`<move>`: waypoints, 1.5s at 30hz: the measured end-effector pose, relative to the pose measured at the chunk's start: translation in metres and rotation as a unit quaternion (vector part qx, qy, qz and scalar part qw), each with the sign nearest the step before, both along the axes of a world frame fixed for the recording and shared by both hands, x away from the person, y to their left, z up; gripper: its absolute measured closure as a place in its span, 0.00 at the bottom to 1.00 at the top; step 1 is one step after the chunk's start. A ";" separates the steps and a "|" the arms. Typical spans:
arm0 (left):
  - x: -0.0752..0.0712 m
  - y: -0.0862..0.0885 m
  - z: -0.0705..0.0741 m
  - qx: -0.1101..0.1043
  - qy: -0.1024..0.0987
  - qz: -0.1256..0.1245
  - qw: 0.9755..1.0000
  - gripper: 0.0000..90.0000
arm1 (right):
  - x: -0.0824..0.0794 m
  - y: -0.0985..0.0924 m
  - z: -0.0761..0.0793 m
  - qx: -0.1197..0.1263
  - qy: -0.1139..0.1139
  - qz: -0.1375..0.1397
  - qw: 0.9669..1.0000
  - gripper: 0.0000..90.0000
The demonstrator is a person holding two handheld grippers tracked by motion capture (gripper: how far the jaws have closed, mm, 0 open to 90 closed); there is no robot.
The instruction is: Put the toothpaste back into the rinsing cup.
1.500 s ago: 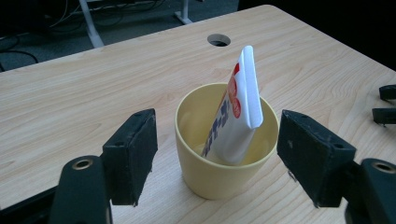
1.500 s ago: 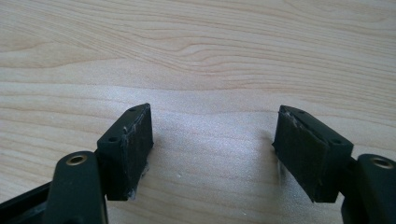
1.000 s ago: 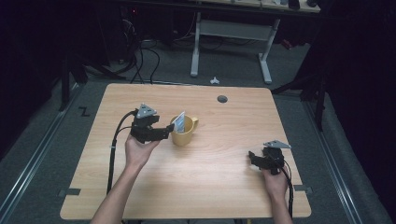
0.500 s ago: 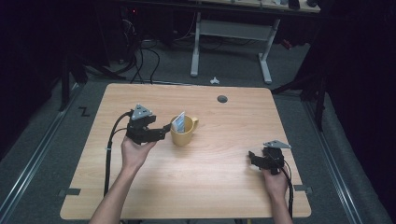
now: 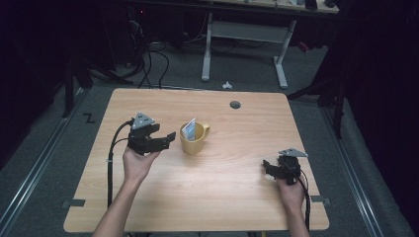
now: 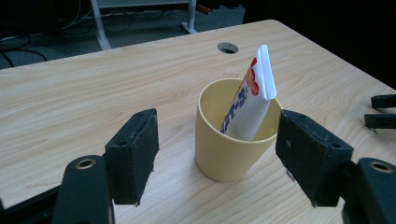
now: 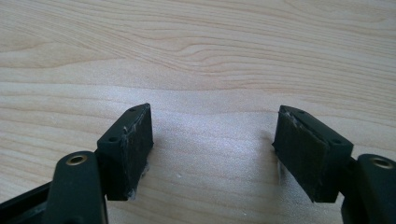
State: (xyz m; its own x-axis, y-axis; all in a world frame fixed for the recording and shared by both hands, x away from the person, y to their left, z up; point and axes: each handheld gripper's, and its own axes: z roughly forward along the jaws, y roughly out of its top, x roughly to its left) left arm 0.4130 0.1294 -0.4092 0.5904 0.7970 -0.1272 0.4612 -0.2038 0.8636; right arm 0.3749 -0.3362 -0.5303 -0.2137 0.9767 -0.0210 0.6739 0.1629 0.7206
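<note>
Nearest the person, the right tongs (image 5: pixel 273 168) rest well apart from the yellow cup (image 5: pixel 193 139), jaws wide, nothing between them. Beside the cup, the left tongs (image 5: pixel 165 138) gape empty, clear of its wall. The toothpaste tube (image 6: pixel 250 99) leans inside the cup mid-tabletop (image 5: pixel 232 192), so placing looks done; only retreat remains. Since the earlier frame, the left tongs have drawn slightly away from the cup.

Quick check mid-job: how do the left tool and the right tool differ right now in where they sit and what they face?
The left tool sits beside the yellow cup and faces it, with the toothpaste tube standing tilted inside; the right tool sits far off near the table's right edge, facing bare wood. Both are open and hold nothing.
</note>
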 end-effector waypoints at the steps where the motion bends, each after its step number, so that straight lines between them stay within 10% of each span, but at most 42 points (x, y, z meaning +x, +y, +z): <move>1: -0.001 0.001 0.000 0.000 0.000 0.000 1.000 0.34 | 0.000 0.000 0.000 0.000 0.000 0.000 1.000 0.31; 45: -0.021 0.024 -0.016 -0.006 0.009 0.019 1.000 0.35 | 0.000 0.000 0.000 0.001 -0.001 0.000 1.000 0.31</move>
State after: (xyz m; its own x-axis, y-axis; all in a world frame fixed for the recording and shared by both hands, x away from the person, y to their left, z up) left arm 0.3922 0.1529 -0.4257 0.5570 0.8172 -0.1481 0.4846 -0.1749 0.8571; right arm 0.3750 -0.3361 -0.5304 -0.2142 0.9766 -0.0201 0.6731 0.1624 0.7215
